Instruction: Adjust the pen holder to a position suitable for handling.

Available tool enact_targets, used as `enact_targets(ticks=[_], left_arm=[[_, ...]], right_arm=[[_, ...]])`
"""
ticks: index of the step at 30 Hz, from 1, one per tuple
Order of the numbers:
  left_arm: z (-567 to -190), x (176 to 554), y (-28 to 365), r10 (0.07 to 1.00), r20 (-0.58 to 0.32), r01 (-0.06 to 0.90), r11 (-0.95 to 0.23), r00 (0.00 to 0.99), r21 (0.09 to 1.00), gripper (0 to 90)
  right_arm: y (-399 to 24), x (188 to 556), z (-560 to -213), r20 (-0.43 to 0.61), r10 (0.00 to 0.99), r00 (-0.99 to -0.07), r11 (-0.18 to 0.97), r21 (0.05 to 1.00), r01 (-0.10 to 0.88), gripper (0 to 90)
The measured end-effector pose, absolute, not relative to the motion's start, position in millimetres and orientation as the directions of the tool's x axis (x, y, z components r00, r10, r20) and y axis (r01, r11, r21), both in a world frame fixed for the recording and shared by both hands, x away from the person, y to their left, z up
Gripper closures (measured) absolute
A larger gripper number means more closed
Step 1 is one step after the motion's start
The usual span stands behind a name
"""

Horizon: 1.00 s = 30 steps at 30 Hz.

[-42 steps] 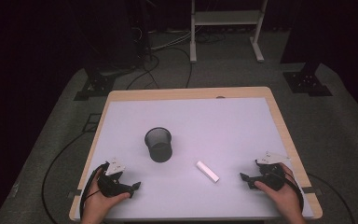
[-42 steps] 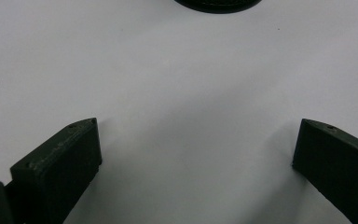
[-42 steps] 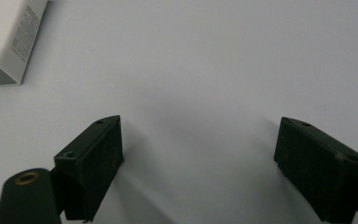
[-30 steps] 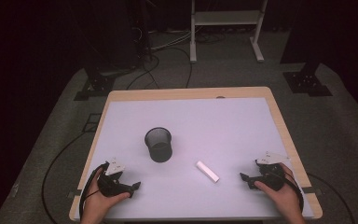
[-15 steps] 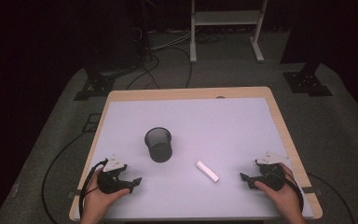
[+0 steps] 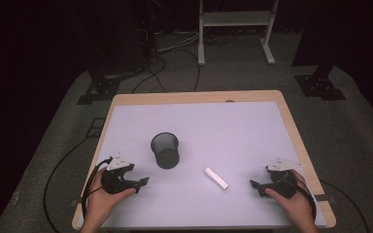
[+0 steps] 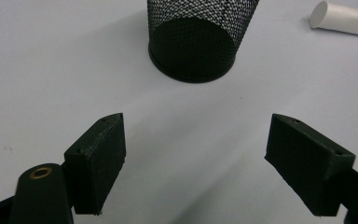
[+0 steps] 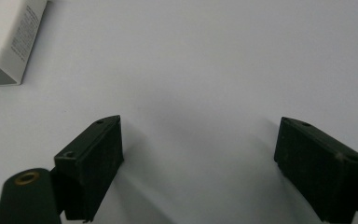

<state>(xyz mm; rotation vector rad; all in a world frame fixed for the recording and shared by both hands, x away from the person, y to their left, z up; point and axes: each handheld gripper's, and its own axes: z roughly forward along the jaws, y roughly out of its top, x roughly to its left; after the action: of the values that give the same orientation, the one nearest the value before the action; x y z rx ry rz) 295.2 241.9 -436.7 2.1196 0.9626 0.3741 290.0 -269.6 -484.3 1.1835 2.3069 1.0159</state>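
High view: the left gripper is hanging near the mesh cup, which is standing upright just ahead; the white tube is lying diagonally between cup and right gripper.

Left gripper view: jaws have just been closing slightly, gaping wide with nothing between, cup dead ahead.

Right gripper view: jaws wide open, empty; tube ahead-left.

A pale tabletop with a light wooden rim fills the middle of the high view. It stands on grey carpet. Black cables snake across the floor at upper centre, beside a white metal frame. Dark stand feet sit at upper right.
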Motion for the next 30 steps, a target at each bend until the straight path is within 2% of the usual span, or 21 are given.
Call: enact_targets(ticks=[30], left_arm=[[-394.6, 326.0, 216.7, 0.724, -0.03, 0.489, -0.435, 0.689, 0.756, 18.7]], right_arm=[[-269.6, 290.0, -484.3, 0.012, 0.81, -0.587, 0.391, 0.734, 0.555, 14.2]])
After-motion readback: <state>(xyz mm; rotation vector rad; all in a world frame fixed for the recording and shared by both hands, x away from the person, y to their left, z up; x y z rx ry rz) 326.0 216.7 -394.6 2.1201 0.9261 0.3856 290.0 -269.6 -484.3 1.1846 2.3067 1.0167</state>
